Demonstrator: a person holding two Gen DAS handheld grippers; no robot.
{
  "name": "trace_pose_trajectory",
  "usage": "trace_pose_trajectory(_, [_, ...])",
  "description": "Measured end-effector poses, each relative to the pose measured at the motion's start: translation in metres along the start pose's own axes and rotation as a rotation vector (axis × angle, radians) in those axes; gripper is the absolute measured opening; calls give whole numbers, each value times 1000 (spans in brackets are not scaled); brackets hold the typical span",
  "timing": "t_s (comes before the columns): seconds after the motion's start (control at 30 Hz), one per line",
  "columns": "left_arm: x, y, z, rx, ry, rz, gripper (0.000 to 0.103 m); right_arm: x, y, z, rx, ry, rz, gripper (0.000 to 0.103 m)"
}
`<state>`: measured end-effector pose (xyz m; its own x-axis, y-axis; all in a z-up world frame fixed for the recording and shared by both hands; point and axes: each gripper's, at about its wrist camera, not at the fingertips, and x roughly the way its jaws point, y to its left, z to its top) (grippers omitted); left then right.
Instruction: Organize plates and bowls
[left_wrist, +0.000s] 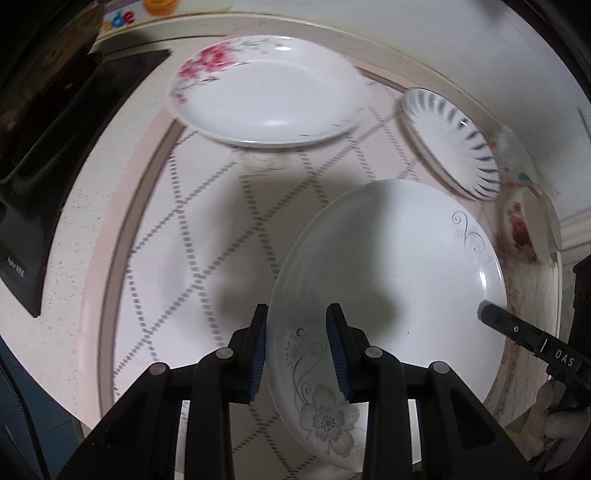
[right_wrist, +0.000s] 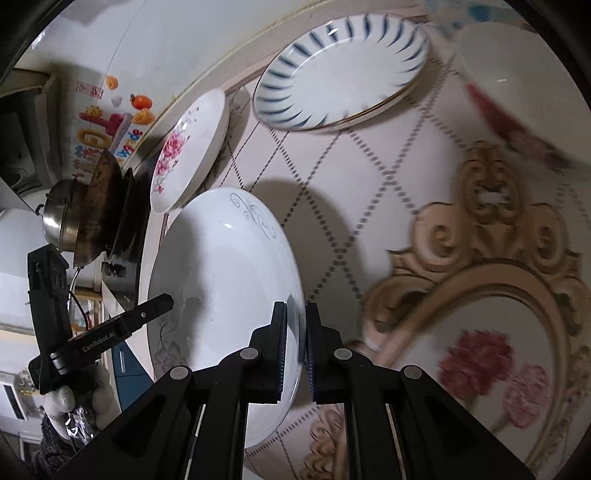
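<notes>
While both grippers straddle its rim, the large white grey-flowered plate (left_wrist: 388, 280) sits tilted above the pink lattice tabletop (left_wrist: 207, 229): left gripper (left_wrist: 297, 354) spread wide, right gripper (right_wrist: 295, 350) pinching. Beyond: pink-blossom plate (left_wrist: 266, 92), blue-striped plate (right_wrist: 343, 70).

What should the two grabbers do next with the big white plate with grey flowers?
Probably close the left gripper first: its jaws straddle the rim of the white plate with grey flowers with a visible gap, while the right gripper looks pinched on the opposite rim.
</notes>
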<state>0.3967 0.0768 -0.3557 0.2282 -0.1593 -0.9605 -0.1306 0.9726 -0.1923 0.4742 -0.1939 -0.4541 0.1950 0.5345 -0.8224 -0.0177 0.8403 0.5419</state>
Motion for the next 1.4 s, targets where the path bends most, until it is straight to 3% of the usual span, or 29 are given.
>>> trace_pose_trajectory(0.37, [16,-65,-12,121,28,-33,29,-61,-56,-31,58,-68,-57,11])
trace_pose_trajectory(0.67, [30,-92,-22,167,55,-6,29,-67,-94,-50,120,-72,-65,11])
trace_pose_trajectory(1.17, [43,-127,-21,244,54,61,29,-66,-104,-60,152,-76,-77,11])
trace_pose_trajectory(1.23, [38,-128,-19,234,63,53,29,-66,-105,-59,167,-52,-76,11])
trace_pose_trajectory(1.33, [7,-117,-8,204,11,20,29,-70,-109,-59,208,19,-83,13])
trace_pose_trajectory(1.4, [-17,-106,4,178,-37,6,33,-90,-103,-60,210,20,-121,20])
